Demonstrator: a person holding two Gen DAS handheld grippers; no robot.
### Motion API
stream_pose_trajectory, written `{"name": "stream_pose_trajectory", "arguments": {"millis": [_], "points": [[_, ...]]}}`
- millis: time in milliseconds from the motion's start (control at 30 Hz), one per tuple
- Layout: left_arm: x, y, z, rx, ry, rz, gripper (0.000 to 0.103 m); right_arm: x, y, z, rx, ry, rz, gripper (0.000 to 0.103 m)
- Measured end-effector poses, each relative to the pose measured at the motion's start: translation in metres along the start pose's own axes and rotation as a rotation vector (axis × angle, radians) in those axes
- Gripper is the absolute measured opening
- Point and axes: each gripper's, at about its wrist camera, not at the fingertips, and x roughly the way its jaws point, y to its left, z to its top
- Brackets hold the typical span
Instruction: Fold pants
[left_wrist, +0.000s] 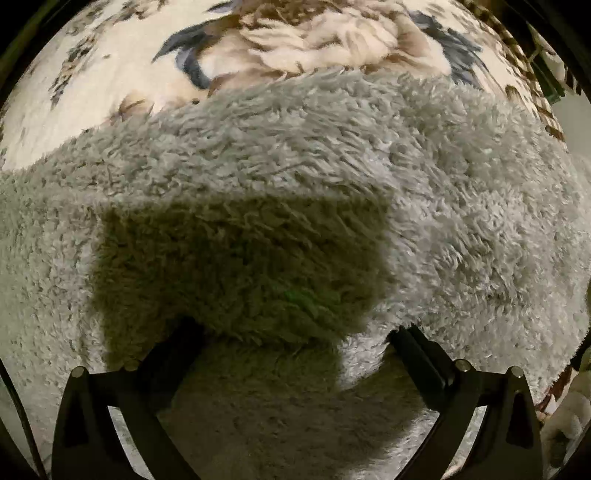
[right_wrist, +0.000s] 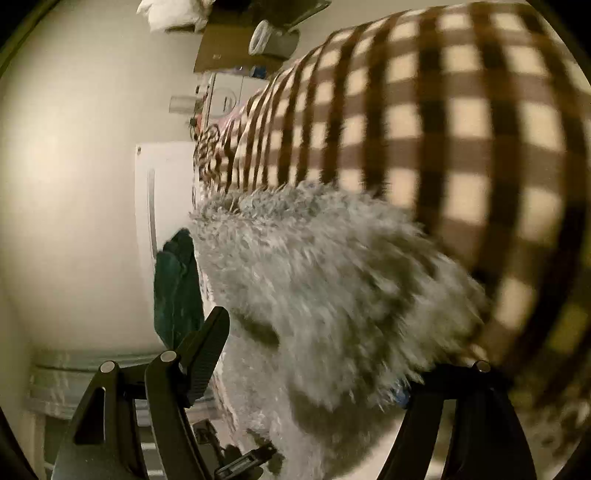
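Pants (left_wrist: 295, 177) — grey and shaggy — lie spread over the floral blanket (left_wrist: 92, 74). I see my left gripper (left_wrist: 295, 339) splayed apart above the fleece; my right gripper (right_wrist: 314, 354) has fleece bunched between wide fingers — grip unclear.

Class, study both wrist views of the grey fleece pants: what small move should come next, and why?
Probably close the left claw on the fleece pants: its fingers stand apart, pressed into the pile. In the right wrist view, the right claw also straddles fleece, though blur hides any grip.

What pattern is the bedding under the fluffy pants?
Cream floral blanket, clearest in left wrist view; pants are grey.
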Motion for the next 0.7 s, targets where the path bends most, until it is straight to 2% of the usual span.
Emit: {"name": "stream_pose_trajectory", "arguments": {"millis": [100, 333, 367, 433, 533, 700], "points": [[0.000, -0.002, -0.001, -0.003, 0.011, 0.018, 0.103, 0.013, 0.002, 0.008, -0.019, 0.016, -0.026, 0.077], [-0.001, -0.022, 0.022, -0.005, 0.030, 0.031, 0.103, 0.036, 0.014, 0.016, -0.081, 0.046, 0.010, 0.076], [-0.005, -0.023, 0.023, -0.003, 0.023, 0.036, 0.103, 0.041, 0.021, 0.015, -0.102, 0.054, 0.005, 0.073], [-0.012, -0.027, 0.030, -0.001, 0.008, 0.034, 0.103, 0.043, 0.025, 0.014, -0.133, 0.054, -0.021, 0.024], [-0.022, -0.029, 0.033, 0.002, 0.001, 0.019, 0.103, 0.042, 0.040, 0.011, -0.162, 0.025, -0.063, 0.022], [-0.046, -0.026, 0.042, 0.016, -0.022, 0.012, 0.103, 0.024, 0.095, -0.014, -0.273, -0.009, -0.141, 0.021]]}}
